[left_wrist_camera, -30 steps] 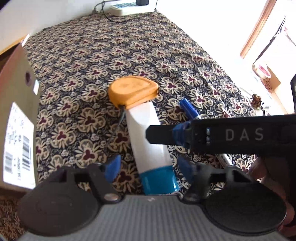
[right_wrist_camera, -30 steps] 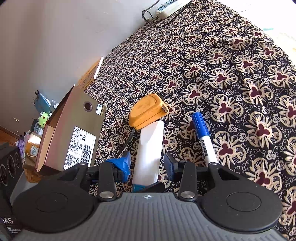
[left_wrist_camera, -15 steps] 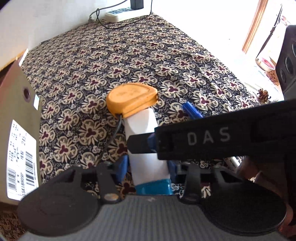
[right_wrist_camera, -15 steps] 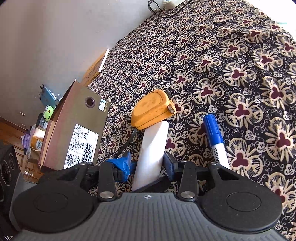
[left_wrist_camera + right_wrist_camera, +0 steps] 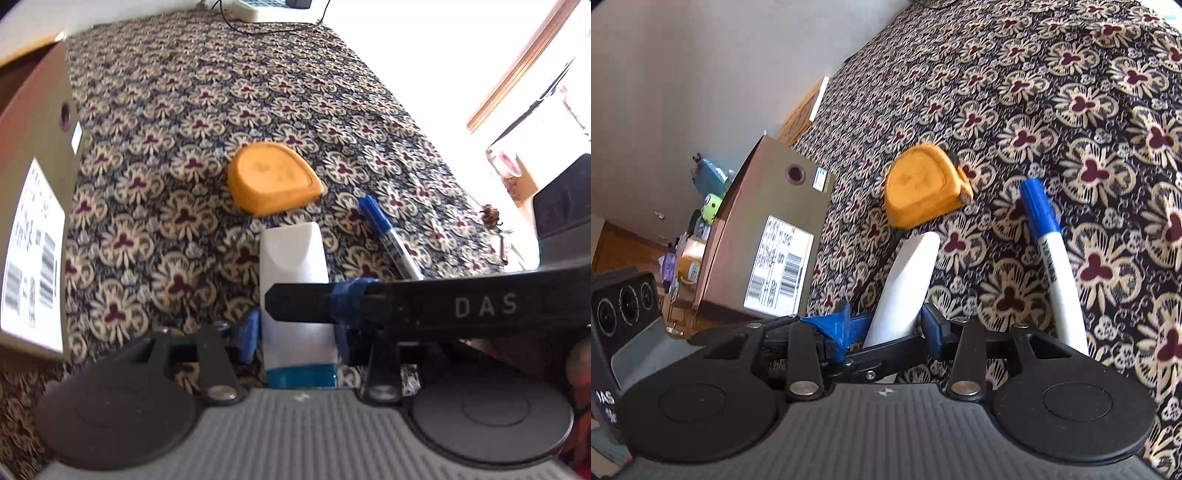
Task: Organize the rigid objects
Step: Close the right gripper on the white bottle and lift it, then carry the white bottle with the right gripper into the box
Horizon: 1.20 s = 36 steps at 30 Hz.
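- Lifted since the earlier frame, the white bottle [image 5: 293,291] now hangs clear of the tape measure [image 5: 273,177] ahead of it.
- Both the left tool [image 5: 295,332] and right tool [image 5: 890,325] are clamped on the bottle.
- Tape measure and marker [image 5: 1049,251], right of the tools, lie unsorted on the bed [image 5: 177,110]; the box [image 5: 768,232] waits to the left, so most work remains.

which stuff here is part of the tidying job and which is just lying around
Part of the job:
- white bottle, gripped by both the left gripper and the right gripper
- orange tape measure
- blue marker
- cardboard box, probably

Lying about:
- power strip
- green toy
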Each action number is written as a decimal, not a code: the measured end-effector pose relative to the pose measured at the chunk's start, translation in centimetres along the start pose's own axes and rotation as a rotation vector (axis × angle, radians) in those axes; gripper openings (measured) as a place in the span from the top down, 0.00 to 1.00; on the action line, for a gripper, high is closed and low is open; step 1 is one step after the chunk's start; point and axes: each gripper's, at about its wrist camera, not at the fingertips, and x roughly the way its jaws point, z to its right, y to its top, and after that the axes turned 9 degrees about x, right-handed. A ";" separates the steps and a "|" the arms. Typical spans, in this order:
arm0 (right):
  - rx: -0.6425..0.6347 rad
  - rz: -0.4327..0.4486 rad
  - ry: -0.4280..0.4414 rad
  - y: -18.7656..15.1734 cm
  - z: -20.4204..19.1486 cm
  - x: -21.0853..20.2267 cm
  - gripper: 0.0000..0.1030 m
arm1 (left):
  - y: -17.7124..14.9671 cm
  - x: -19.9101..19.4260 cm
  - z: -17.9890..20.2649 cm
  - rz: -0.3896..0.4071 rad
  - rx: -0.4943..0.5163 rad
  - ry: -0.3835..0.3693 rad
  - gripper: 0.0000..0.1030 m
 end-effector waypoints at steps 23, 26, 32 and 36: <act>-0.031 -0.013 0.205 -1.0 -7.0 -0.7 0.84 | -1.8 -11.4 -0.1 0.239 0.001 0.102 0.62; -0.080 -0.003 0.237 -0.4 -9.7 -0.3 0.84 | -1.5 -13.9 -1.2 0.286 0.010 0.134 0.63; -0.190 0.037 0.268 0.9 -15.0 1.1 0.84 | -0.1 -17.8 -5.5 0.366 0.029 0.159 0.63; -0.225 0.047 0.234 1.6 -18.4 3.7 0.84 | 0.5 -18.7 -9.3 0.376 0.049 0.159 0.63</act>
